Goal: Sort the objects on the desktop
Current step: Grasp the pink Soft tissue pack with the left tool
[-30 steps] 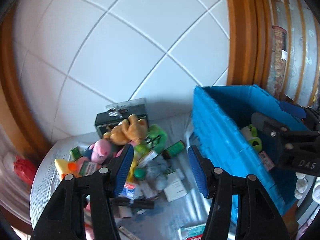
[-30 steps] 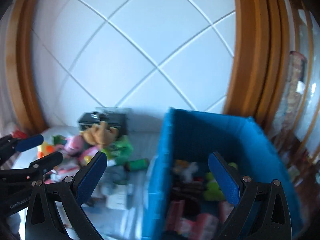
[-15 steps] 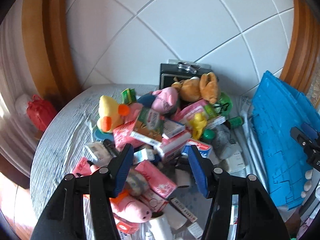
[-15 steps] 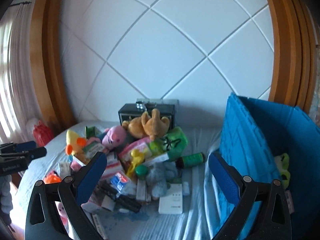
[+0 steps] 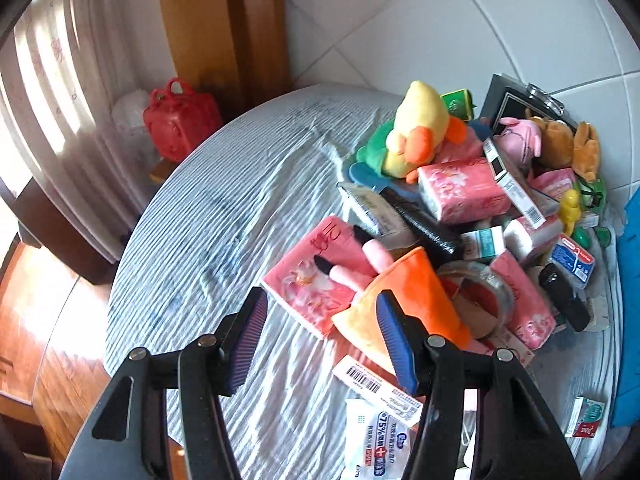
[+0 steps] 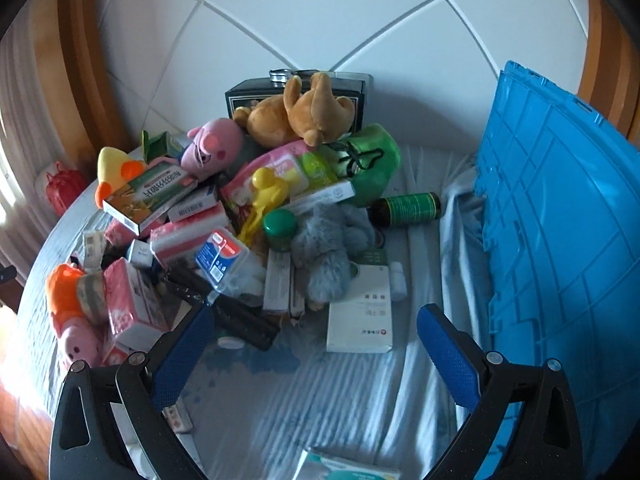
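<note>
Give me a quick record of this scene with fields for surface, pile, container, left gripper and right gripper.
surface: round table under a striped cloth
pile: plush toys, boxes and tissue packs heaped together, with a yellow duck plush and brown bear plush toward the wall
container: blue crate on the right of the pile
left gripper: open, nothing held, over an orange plush
right gripper: open, nothing held, near a white box

I count: plush toys 5 | pink tissue packs 3 | blue crate 1 | dark bottle 1
</note>
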The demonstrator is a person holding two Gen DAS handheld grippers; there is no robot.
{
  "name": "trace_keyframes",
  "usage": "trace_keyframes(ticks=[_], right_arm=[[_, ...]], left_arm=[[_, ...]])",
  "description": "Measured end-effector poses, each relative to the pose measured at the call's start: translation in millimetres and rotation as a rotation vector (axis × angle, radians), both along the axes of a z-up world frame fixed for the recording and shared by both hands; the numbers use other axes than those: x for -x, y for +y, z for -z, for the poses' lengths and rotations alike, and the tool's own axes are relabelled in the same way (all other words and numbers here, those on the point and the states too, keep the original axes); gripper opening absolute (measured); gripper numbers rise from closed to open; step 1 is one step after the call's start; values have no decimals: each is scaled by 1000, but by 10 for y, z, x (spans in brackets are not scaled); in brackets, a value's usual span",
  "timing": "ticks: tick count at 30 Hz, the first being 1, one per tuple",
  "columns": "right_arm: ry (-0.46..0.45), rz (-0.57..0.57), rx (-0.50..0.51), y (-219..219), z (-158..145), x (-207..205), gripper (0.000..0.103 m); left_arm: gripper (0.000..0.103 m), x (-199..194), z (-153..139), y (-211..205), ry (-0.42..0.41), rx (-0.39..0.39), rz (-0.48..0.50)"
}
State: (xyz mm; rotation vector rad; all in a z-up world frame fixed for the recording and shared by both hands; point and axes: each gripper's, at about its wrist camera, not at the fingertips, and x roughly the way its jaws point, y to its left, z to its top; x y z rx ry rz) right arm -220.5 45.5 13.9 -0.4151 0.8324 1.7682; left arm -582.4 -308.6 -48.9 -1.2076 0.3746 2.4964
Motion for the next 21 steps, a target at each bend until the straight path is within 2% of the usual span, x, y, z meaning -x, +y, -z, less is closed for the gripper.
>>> trace_keyframes(ticks=[6,12,17,21], right_arm=[[34,-66,48,139,116,263,103],[-10,-122,91,237,252,476,103],[-14,-119,110,324,273,535,103],[7,-107,132,420,272,579,103]], left_arm=[[56,69,300,-143,-63,-24,-20],[56,272,527,-223,-81,42,-23],[56,498,806,-143,-148,114,64],[56,605,920,55,-159,146,197]])
